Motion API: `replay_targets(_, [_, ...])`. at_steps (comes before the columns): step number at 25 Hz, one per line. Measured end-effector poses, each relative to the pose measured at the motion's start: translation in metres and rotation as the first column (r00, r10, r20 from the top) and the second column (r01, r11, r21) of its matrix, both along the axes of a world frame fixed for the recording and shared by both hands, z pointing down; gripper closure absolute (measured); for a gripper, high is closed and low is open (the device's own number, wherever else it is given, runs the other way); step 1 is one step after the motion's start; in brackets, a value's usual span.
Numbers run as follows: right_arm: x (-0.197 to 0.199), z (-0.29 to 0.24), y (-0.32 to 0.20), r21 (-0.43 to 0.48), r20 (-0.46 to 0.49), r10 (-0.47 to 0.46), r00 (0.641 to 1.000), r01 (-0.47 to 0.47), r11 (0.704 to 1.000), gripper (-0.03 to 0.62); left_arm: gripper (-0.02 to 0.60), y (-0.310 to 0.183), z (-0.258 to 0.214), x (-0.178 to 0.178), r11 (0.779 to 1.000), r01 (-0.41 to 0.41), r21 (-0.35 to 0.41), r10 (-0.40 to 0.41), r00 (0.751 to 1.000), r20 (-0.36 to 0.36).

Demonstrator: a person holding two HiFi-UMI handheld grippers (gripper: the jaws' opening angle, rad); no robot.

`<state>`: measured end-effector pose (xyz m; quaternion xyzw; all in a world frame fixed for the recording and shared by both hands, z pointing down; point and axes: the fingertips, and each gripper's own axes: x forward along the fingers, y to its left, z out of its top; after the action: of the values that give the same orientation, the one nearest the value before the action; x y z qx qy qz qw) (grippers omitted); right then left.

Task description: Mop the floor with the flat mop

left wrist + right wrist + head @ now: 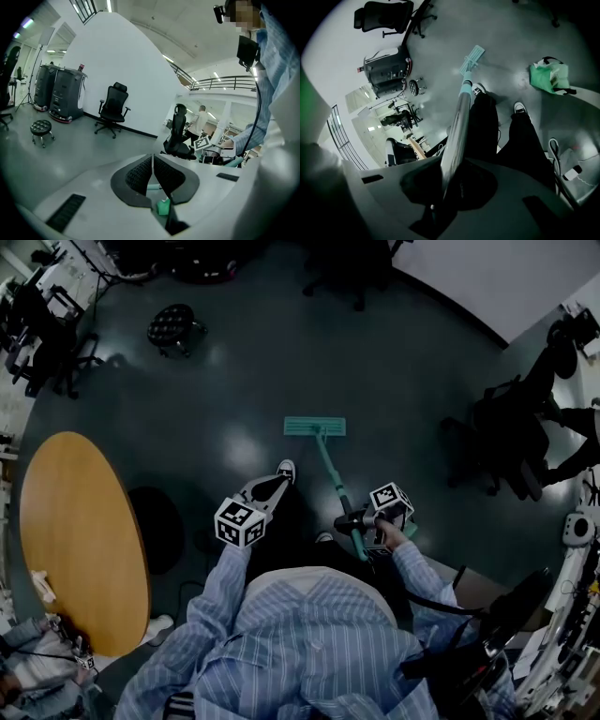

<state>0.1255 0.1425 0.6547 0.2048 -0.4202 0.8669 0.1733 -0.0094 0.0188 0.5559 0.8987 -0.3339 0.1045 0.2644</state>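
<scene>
The flat mop lies with its teal head (314,427) flat on the dark floor ahead of my feet. Its handle (333,476) slopes back toward my right side. My right gripper (350,520) is shut on the handle near its upper end. In the right gripper view the handle (459,122) runs from between the jaws down to the mop head (472,58). My left gripper (277,482) hovers left of the handle, apart from it, above my shoe. Its ribbed pads (140,172) are pressed together with nothing between them, so it is shut.
A round wooden table (75,540) stands at my left. A black stool (173,326) is at the far left, and office chairs (506,442) stand at the right. A green bag (549,76) lies on the floor near my legs.
</scene>
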Motion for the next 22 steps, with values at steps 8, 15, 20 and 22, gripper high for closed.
replay_targets(8, [-0.028,-0.001,-0.114,-0.026,0.002,0.054,0.999,-0.054,0.998,0.537,0.566,-0.119,0.004,-0.021,0.998,-0.049,-0.028,0.048,0.999,-0.021])
replay_targets(15, [-0.050,0.004,-0.206,-0.014,-0.024,0.068,0.997,-0.068,0.998,0.537,0.566,-0.187,0.009,-0.035,0.997,-0.065,-0.050,0.061,0.996,-0.070])
replay_targets(20, [-0.058,0.021,-0.274,-0.004,-0.038,0.085,0.996,-0.085,0.996,0.537,0.566,-0.218,0.024,-0.041,0.992,-0.092,-0.084,0.087,0.994,-0.064])
replay_targets(22, [-0.060,0.023,-0.300,0.006,-0.051,0.081,0.995,-0.081,0.997,0.537,0.566,-0.227,0.030,-0.042,0.990,-0.109,-0.093,0.103,0.993,-0.061])
